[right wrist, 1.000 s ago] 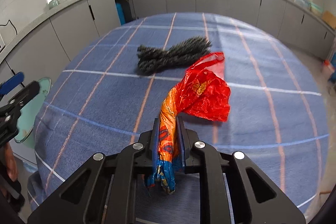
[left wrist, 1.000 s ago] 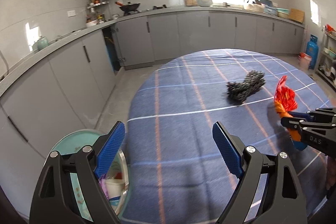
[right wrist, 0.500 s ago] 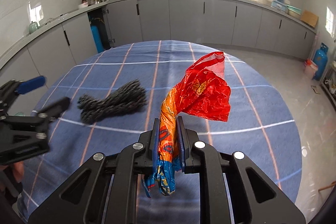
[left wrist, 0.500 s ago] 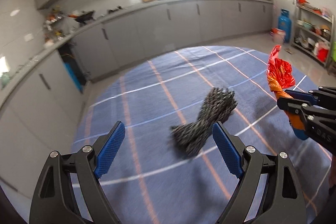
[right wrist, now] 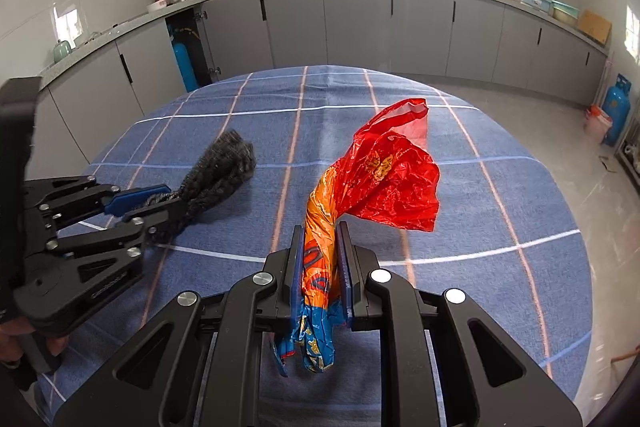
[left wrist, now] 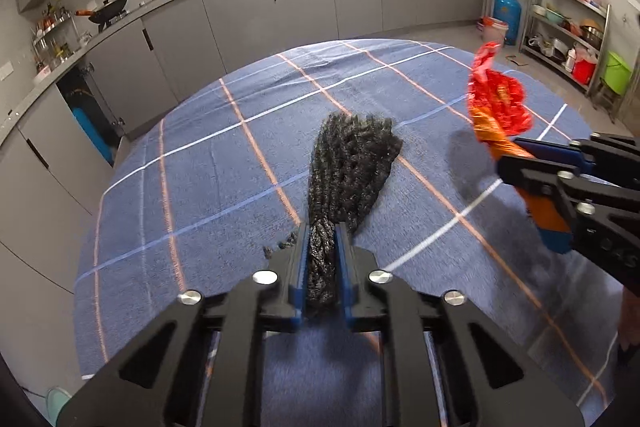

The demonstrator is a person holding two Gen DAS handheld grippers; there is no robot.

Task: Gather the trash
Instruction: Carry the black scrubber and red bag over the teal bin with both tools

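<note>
A black crinkled mesh wad (left wrist: 352, 163) lies on the round table with the blue checked cloth (left wrist: 208, 163). My left gripper (left wrist: 322, 239) is shut on the near end of the wad; the rest of it rests on the cloth. It also shows in the right wrist view (right wrist: 216, 171), with the left gripper (right wrist: 148, 203) at the left. My right gripper (right wrist: 322, 239) is shut on a red and orange plastic bag (right wrist: 384, 171) and holds it above the table. The bag shows in the left wrist view (left wrist: 496, 103) at the right, with the right gripper (left wrist: 516, 155).
Grey kitchen cabinets (right wrist: 360, 23) and a worktop run behind the table. A blue gas bottle (left wrist: 507, 11) and a metal shelf rack (left wrist: 568, 39) stand at the far right. A pale green bin rim (left wrist: 56, 403) shows at the bottom left, below the table edge.
My left gripper has swung from the bin side over to the black mesh wad and shut on its end. My right gripper has kept its hold on the bag, lifted above the table.
</note>
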